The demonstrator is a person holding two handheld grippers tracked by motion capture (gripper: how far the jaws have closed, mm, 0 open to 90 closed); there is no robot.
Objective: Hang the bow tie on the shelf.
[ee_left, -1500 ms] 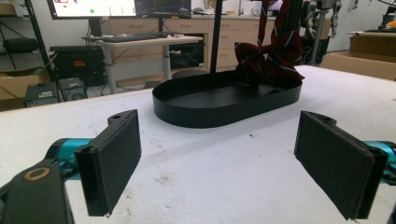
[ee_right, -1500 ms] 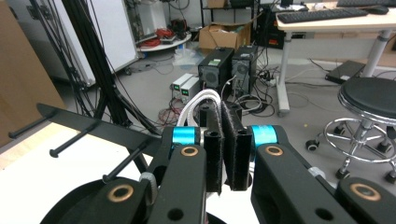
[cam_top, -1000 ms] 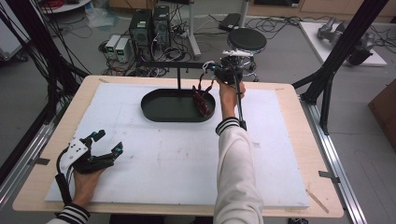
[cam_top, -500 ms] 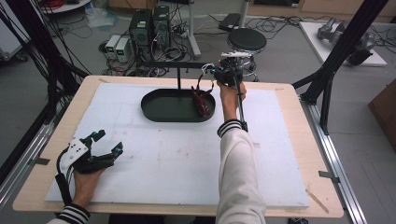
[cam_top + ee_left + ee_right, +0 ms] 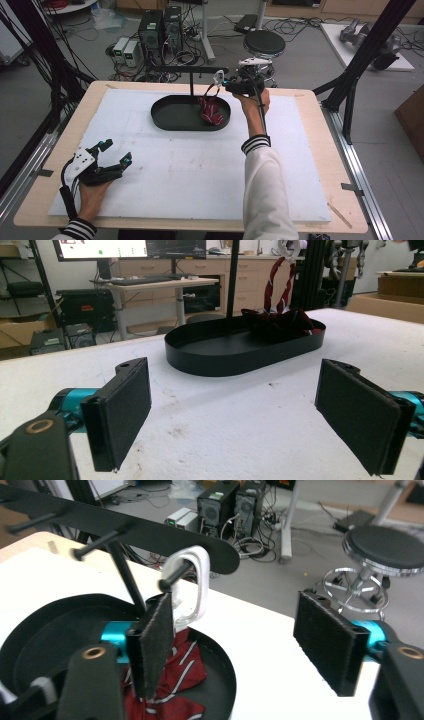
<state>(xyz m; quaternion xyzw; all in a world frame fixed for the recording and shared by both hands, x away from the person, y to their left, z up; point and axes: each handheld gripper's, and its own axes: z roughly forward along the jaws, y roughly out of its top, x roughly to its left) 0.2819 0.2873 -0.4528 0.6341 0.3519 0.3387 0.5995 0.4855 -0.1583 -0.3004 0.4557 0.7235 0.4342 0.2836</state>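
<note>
We have a dark red striped fabric bow tie (image 5: 172,680) whose strap ends in a white plastic loop (image 5: 192,582), and that loop now hangs on a peg of the black metal hanger rack (image 5: 150,532), while the cloth body lies slumped in the black oval metal tray (image 5: 170,117) at the far middle of the white-topped desk (image 5: 200,170). We judge the tie light, soft and limp, so it would sag and swing if lifted by the cloth; the stiff white loop is the surest place to take hold, though its smooth plastic may slip between flat pads. Our right tongs (image 5: 240,640) stand released, jaws wide apart, with the left pad just beside the loop, whether touching it we cannot tell, and the tie directly below. Our left tongs (image 5: 250,415) rest low on the near left of the desk, also spread wide and holding nothing, well apart from the tray and tie, which they face from across the bare surface.
</note>
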